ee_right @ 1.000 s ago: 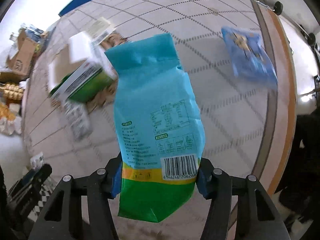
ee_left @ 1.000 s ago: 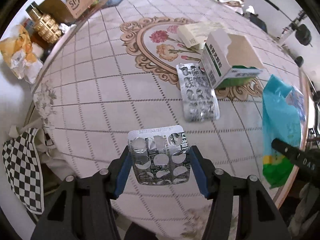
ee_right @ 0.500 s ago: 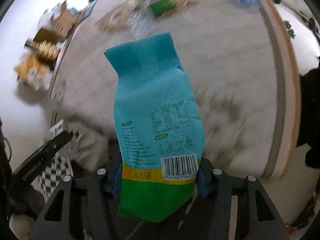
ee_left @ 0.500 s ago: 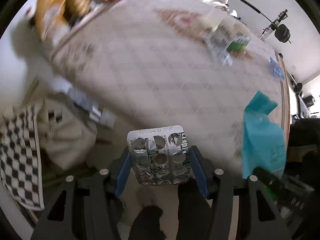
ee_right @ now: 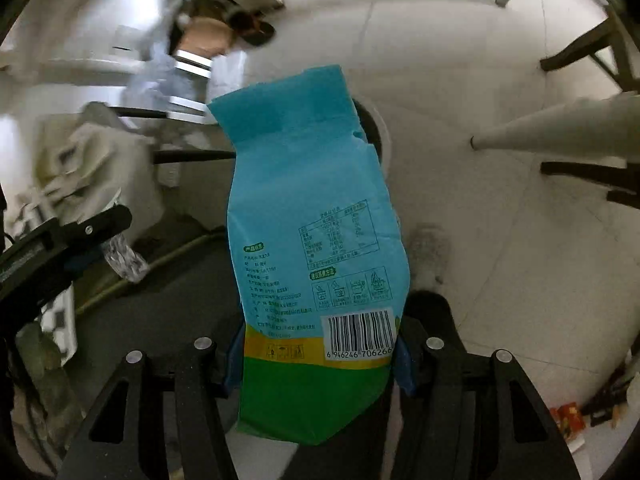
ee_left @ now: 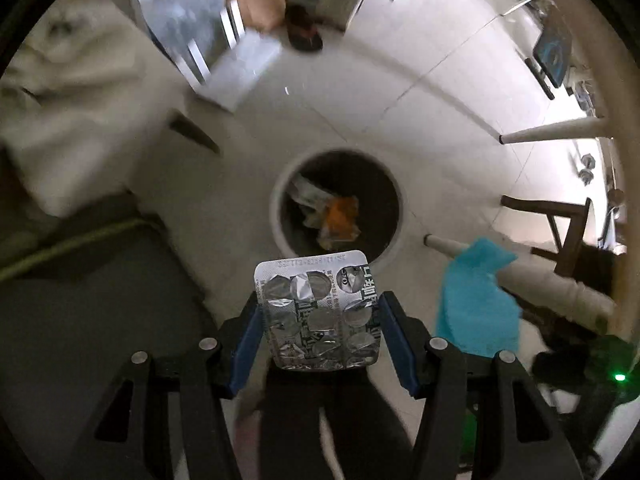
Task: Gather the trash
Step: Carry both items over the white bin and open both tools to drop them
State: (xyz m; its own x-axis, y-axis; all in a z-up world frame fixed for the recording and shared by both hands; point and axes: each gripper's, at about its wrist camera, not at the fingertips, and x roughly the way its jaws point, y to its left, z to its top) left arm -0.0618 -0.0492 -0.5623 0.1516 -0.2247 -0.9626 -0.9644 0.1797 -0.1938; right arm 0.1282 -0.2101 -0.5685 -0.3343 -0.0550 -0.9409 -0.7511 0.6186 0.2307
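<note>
Now my left tongs [ee_left: 320, 330] pinch the blister pack [ee_left: 320, 312] just short of the bin [ee_left: 336, 204] ahead, right tongs [ee_right: 318, 356] clamping the blue-green bag [ee_right: 312, 240], both poised for dropping.

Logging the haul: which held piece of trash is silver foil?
The silver foil blister pack in the left tongs; the right tongs hold a blue-green plastic bag.

Both wrist views swung off the patterned tabletop, now face the floor; round waste bin [ee_left: 336, 204] with wrappers inside come into view ahead of left gripper [ee_left: 320, 328]; bin rim [ee_right: 382, 132] peeks behind the pouch [ee_right: 312, 240] in right view
</note>
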